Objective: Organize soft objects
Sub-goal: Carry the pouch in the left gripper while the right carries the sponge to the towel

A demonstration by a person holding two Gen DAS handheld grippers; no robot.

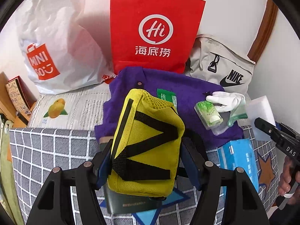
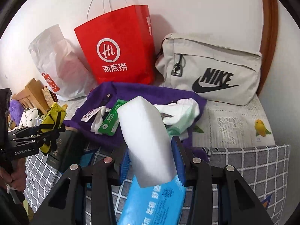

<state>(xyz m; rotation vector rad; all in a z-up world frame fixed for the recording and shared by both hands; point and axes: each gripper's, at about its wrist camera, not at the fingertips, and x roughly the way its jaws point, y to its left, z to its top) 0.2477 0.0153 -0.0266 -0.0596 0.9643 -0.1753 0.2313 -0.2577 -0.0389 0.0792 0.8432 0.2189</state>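
My left gripper [image 1: 145,161] is shut on a yellow mesh pouch with black straps [image 1: 148,142], held above the bed; the pouch also shows in the right wrist view [image 2: 53,117]. My right gripper [image 2: 152,161] is shut on a white foam block [image 2: 145,136], which shows at the right edge of the left wrist view [image 1: 260,114]. A purple towel [image 1: 187,88] lies behind, with a white glove [image 1: 226,100], a green wipes pack [image 1: 208,114] and a green sachet [image 1: 165,94] on it. A blue tissue pack [image 2: 155,202] lies under the foam block.
A red paper bag [image 1: 151,28], a white Miniso plastic bag [image 1: 56,50] and a grey Nike bag [image 2: 211,69] stand against the wall. A dark booklet [image 1: 129,204] lies on the grey checked blanket [image 1: 46,150]. A wooden headboard [image 2: 31,93] is at the left.
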